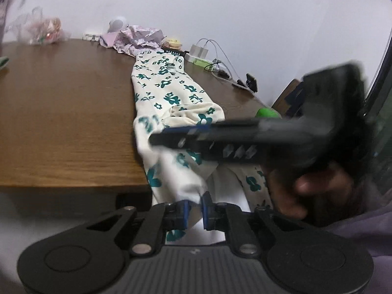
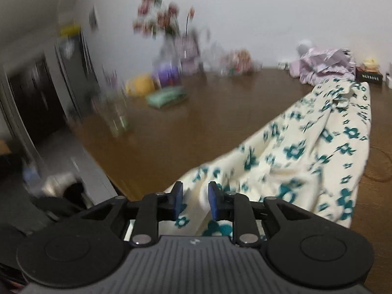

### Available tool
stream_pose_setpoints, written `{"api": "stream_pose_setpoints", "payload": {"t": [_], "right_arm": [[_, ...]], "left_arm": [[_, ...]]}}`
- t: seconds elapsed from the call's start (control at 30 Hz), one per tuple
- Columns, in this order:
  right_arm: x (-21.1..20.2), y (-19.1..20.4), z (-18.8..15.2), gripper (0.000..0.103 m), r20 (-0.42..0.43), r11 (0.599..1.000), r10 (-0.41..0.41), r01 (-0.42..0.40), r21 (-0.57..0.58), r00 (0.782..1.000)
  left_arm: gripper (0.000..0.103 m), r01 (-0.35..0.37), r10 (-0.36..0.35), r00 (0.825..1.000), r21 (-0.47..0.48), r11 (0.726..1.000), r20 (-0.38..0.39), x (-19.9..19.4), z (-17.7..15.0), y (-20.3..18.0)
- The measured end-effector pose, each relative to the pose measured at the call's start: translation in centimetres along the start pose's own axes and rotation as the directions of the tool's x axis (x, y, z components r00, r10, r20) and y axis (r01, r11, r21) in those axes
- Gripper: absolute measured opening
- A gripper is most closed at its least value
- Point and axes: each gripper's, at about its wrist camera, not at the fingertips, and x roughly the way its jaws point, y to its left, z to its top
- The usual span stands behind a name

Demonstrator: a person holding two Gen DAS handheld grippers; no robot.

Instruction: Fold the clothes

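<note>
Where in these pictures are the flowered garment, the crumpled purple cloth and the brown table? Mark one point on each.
flowered garment [image 1: 169, 90]: left wrist view, on its flat middle stretch.
crumpled purple cloth [image 1: 139, 38]: left wrist view, on the heap's top folds.
brown table [image 1: 68, 112]: left wrist view, on bare wood left of the garment.

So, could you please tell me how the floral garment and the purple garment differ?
The floral garment is cream with green flowers; the purple garment is pale lilac. The floral one stretches along the table and hangs over its near edge; the purple one sits crumpled by the wall. Both rest on the table.
</note>
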Motion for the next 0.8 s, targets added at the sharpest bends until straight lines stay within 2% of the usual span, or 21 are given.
{"api": "stream_pose_setpoints", "payload": {"t": [0.03,0.1,0.13,0.17,0.23,0.33,0.43,0.5,0.53,0.57,0.63,0.73,0.8], "right_arm": [[0.1,-0.1,-0.2,0.023,-0.004,1.000,0.004,-0.004,0.004,1.000],[-2.0,-0.7,-0.5,0.033,0.039,1.000,0.025,-0.025,-0.018,0.999],[-3.6,-1.0,-0.7,0.049,0.073,0.998,0.041,-0.037,-0.046,0.996],[-5.4,-1.4,-1.5,0.064,0.092,0.993,0.028,-0.017,-0.115,0.995],[-8.9,-2.1,-3.1,0.075,0.129,0.964,-0.002,0.036,-0.262,0.992],[-11.4,-3.0,-5.4,0.075,0.085,0.901,-0.147,0.169,-0.400,0.986],[-13.2,-3.4,-7.7,0.075,0.091,0.855,-0.177,0.199,-0.478,0.980],[-13.6,-3.0,-9.2,0.075,0.085,0.810,-0.187,0.203,-0.550,0.979],[-13.2,-2.7,-10.1,0.075,0.075,0.774,-0.203,0.207,-0.598,0.976],[-12.7,-2.3,-11.1,0.075,0.064,0.734,-0.222,0.210,-0.646,0.973],[-11.3,-2.3,-12.5,0.075,0.058,0.677,-0.244,0.213,-0.705,0.968],[-9.1,-2.0,-13.2,0.075,0.118,0.613,-0.237,0.243,-0.752,0.964],[-8.8,-1.5,-12.8,0.075,0.161,0.602,-0.196,0.248,-0.759,0.967]], "left_arm": [[0.011,0.029,-0.029,0.999,0.004,1.000,0.013,-0.7,-0.1,0.3],[0.032,0.065,-0.067,0.997,0.052,0.997,0.037,-2.2,-0.3,0.6],[0.056,0.069,-0.075,0.996,0.098,0.993,0.052,-3.1,-0.4,0.7],[0.071,0.058,-0.069,0.995,0.163,0.985,0.067,-3.8,-0.6,0.7],[0.079,0.039,-0.061,0.996,0.279,0.960,0.071,-4.5,-1.1,0.8],[0.079,0.032,-0.035,0.999,0.351,0.936,0.005,-3.9,-1.3,1.1],[0.079,-0.002,0.013,1.000,0.399,0.917,-0.025,-2.8,-1.8,1.5],[0.079,-0.043,0.060,0.998,0.454,0.890,-0.024,-2.2,-2.3,1.6],[0.079,-0.061,0.078,0.997,0.484,0.873,-0.015,-1.9,-2.5,1.5],[0.079,-0.068,0.079,0.997,0.505,0.860,0.000,-1.6,-2.6,1.4],[0.079,-0.061,0.062,0.998,0.510,0.858,0.014,-1.0,-2.4,1.3],[0.077,-0.026,0.008,0.999,0.501,0.865,0.038,-1.2,-1.9,0.9],[0.077,-0.001,-0.033,0.998,0.499,0.866,0.058,-1.7,-1.6,0.7]]}}
